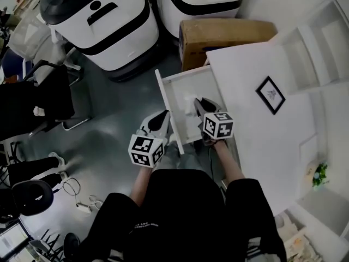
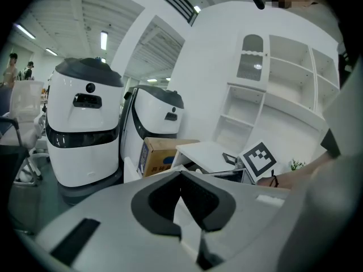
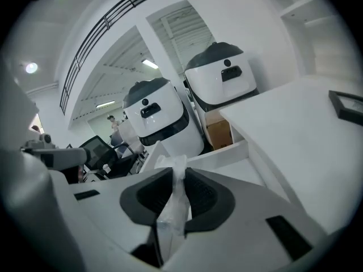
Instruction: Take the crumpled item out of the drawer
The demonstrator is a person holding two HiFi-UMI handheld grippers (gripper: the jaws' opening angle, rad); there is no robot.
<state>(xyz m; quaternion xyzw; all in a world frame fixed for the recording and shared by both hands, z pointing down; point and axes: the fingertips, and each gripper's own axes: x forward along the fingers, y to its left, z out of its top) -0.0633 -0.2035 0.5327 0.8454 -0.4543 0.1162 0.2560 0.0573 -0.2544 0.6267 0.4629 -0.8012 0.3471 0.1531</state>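
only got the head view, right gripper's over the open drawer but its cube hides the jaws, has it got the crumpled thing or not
Observer: Yes. In the right gripper view the right gripper is shut on the crumpled item.
Operator: pinched by a corner or deep in
Observer: Deep in. It runs the whole length of the jaws, and a tuft pokes out past the tips.
Operator: what does it look like
Observer: Thin, whitish and partly see-through, perhaps plastic film. I can't tell for sure.

One drawer (image 1: 188,86): beyond it two white machines (image 1: 101,21) and one cardboard box (image 1: 218,34), over it one crumpled item (image 3: 173,208), right of it one picture frame (image 1: 271,94).
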